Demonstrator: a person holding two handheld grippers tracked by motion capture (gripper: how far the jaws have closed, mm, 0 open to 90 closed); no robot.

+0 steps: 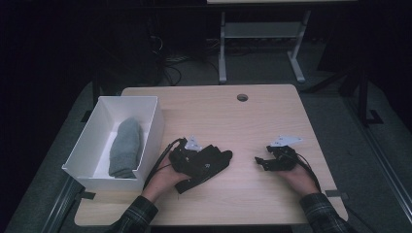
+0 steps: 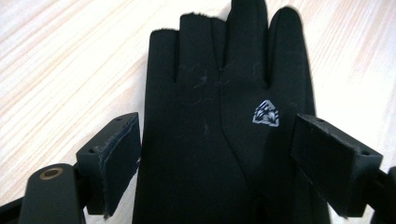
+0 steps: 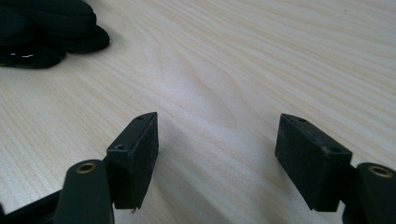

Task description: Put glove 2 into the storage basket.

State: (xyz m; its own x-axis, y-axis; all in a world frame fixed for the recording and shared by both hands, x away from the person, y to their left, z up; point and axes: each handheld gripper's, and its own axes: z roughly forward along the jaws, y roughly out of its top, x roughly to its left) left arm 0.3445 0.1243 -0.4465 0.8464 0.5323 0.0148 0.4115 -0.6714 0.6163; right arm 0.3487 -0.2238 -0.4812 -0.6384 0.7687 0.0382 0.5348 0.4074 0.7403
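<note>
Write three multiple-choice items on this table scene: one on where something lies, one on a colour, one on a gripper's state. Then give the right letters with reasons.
1. Where does the grey sock lie?
A. inside the white box
B. on the bare table
C. between the right gripper's jaws

2. What colour is the glove under the left gripper?
A. white
B. black
C. red

3. How do the right gripper's jaws stand?
A. shut on the glove
B. shut on the sock
C. open over bare wood

Answers:
1 A, the high view shows the sock lying within the box's walls.
2 B, the left gripper view shows a black glove with a small white logo.
3 C, the right gripper view shows the pads apart with wood grain between them.
</note>
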